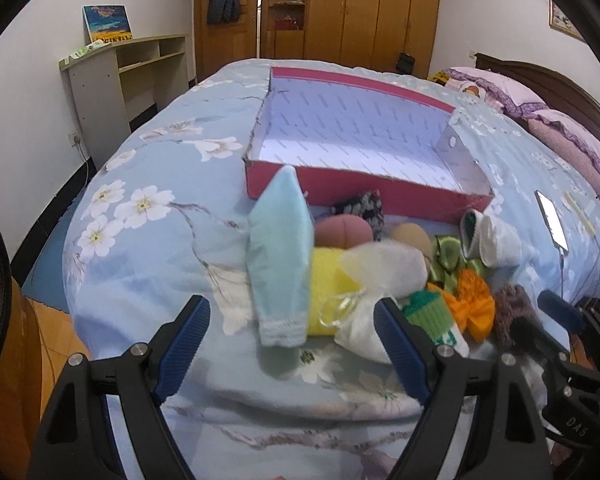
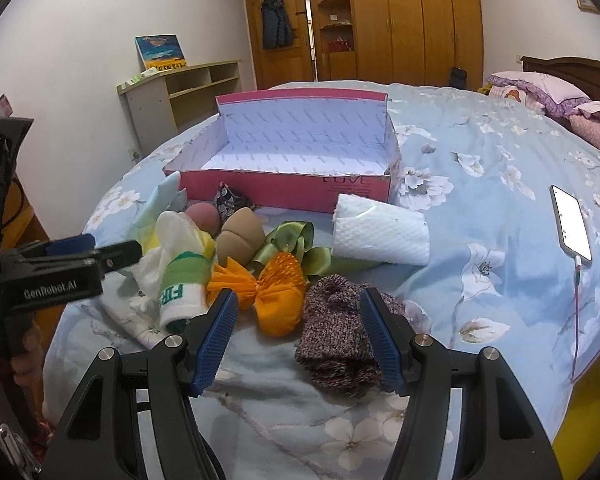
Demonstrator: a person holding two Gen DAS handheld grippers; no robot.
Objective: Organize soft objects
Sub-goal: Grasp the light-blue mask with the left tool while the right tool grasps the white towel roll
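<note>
The soft things are lying heaped on the bed (image 2: 480, 208) just in front of the empty pink box (image 2: 284, 192), toward its near edge; both the left gripper (image 1: 288, 344) and the right gripper (image 2: 296, 336) are hovering spread and empty; picking seems about to begin; the right is framing the knitted piece (image 2: 336, 340), needing only descent and closing.

On the bed sits 1 pink cardboard box (image 2: 292, 194), and in front of it lies a pile of soft things: 1 light blue sock (image 1: 278, 256), 1 green-and-white sock (image 2: 180, 292), 1 orange bow (image 2: 266, 292), 1 green ribbon bow (image 2: 290, 240) and 1 mottled knit piece (image 2: 336, 340). There are also 2 round sponges, 1 pinkish (image 2: 203, 216) and 1 tan (image 2: 238, 240), plus 1 white paper towel roll (image 2: 380, 232) and 1 dark patterned pouch (image 2: 230, 198). Off to the side lie 1 phone (image 2: 572, 224) and 2 pink pillows (image 2: 540, 90).
</note>
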